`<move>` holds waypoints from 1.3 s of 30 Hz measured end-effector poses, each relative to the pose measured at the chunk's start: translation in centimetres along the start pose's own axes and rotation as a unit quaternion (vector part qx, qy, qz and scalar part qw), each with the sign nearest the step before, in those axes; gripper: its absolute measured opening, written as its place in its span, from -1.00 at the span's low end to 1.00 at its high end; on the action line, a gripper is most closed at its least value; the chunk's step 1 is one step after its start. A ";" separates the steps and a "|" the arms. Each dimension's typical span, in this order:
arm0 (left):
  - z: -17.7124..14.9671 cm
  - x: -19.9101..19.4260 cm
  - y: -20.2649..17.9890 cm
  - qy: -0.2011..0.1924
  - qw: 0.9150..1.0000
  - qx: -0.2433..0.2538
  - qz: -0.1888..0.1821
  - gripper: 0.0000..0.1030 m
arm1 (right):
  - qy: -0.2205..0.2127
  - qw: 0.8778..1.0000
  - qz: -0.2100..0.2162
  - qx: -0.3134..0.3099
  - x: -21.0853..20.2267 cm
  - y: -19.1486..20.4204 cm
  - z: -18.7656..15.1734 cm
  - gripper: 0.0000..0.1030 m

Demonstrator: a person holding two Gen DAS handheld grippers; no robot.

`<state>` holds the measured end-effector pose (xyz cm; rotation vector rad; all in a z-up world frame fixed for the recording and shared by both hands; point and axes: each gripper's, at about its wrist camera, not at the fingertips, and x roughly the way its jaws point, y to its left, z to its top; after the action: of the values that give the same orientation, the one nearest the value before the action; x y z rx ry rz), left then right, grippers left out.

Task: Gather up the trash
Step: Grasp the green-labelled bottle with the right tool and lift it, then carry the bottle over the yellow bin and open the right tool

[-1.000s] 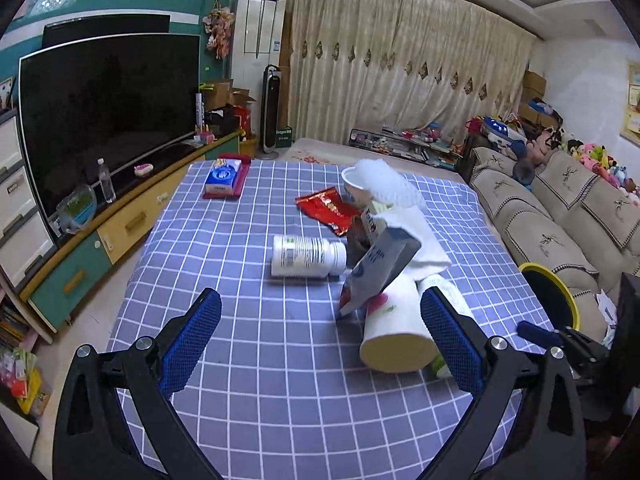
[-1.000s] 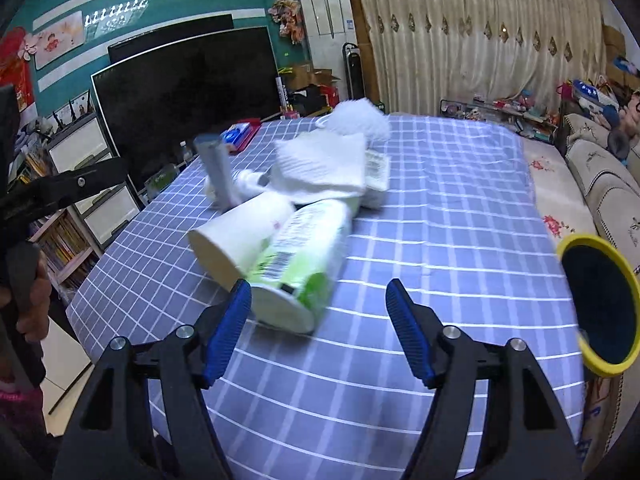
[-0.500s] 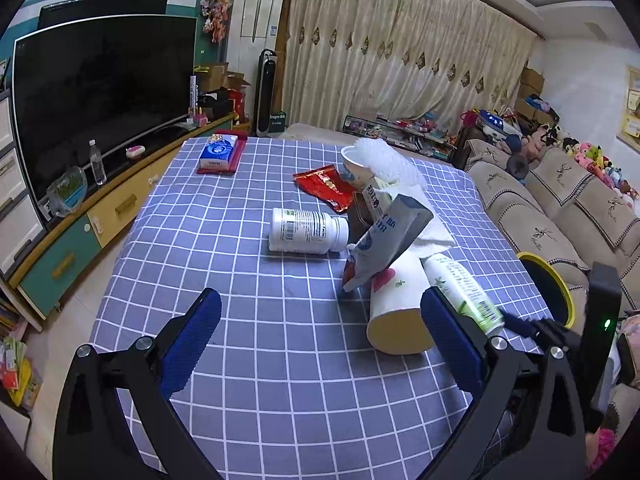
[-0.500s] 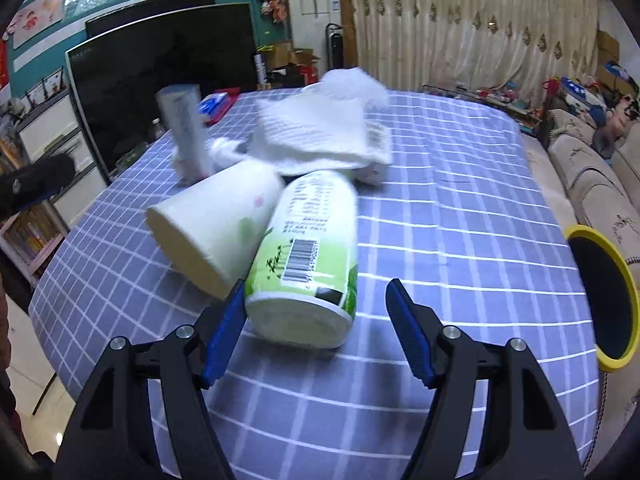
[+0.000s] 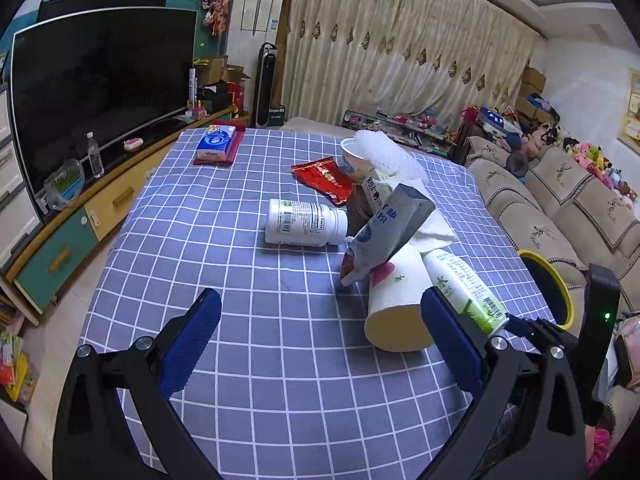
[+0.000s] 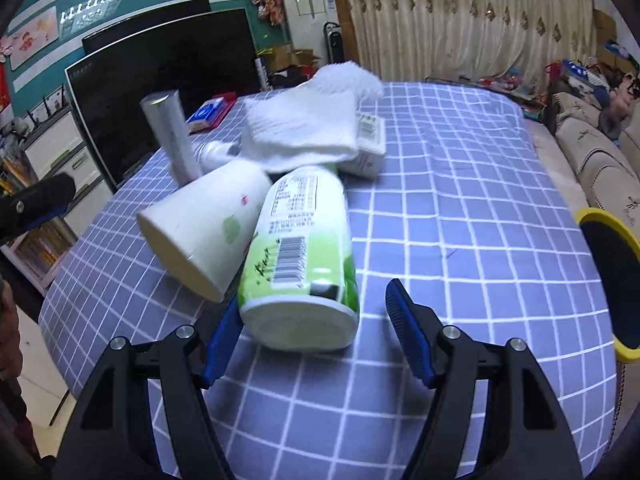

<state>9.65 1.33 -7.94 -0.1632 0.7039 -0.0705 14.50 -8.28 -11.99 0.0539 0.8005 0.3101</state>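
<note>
Now the right hand-held gripper [image 6: 312,340], jaws apart w/ nothing held, lines up on the green bottle [image 6: 302,252] on the desk [image 6: 460,208]; next: straddle & squeeze, imo.

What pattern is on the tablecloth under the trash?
A blue-purple tablecloth with a white grid of squares, clearest in the left wrist view.

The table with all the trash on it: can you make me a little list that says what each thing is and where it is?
table cover: blue checked cloth
green bottle: lying on its side, its base between the open right gripper fingers, not pinched
paper cup: on its side, touching the green bottle
white pill bottle: lying mid-table
red wrapper: flat, farther back
tissue pack: far corner
left gripper: open, nothing between its fingers
</note>
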 end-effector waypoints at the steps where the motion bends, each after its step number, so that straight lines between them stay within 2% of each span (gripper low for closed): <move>1: -0.1 0.1 0.1 0.001 1.000 -0.002 -0.001 0.91 | 0.005 1.000 0.004 0.001 0.2 -0.2 0.1 0.11; 2: -0.1 0.1 0.2 0.002 1.000 -0.002 -0.001 0.91 | 0.011 1.000 0.009 0.001 0.4 -0.2 0.1 0.02; 5: -0.2 0.2 0.4 0.004 1.000 -0.004 -0.001 0.91 | 0.020 0.999 0.025 0.006 0.3 -0.6 -0.1 -0.02; 12: -0.3 0.6 0.8 0.007 1.000 -0.012 0.003 0.91 | -0.048 0.998 0.038 0.004 -5.6 -1.8 1.9 -0.03; 15: -0.5 0.9 0.5 0.012 1.000 -0.011 -0.001 0.91 | -0.064 0.997 0.043 0.003 -7.2 -2.3 2.8 -0.04; 23: -0.4 0.6 -0.2 0.008 1.000 0.000 -0.002 0.91 | -0.079 0.995 0.056 0.012 -9.6 -3.1 3.3 -0.04; 32: -0.5 0.7 -0.5 0.015 1.000 0.004 -0.003 0.91 | -0.070 0.996 0.060 0.020 -10.0 -3.7 3.4 -0.04; 39: -0.5 0.7 -0.8 0.014 1.000 0.007 -0.005 0.91 | -0.089 0.994 0.061 0.032 -11.4 -4.8 4.0 -0.04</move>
<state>9.91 0.38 -8.61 -0.1514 0.7314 -0.0871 11.15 -15.97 -2.01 0.1894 0.6313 0.3894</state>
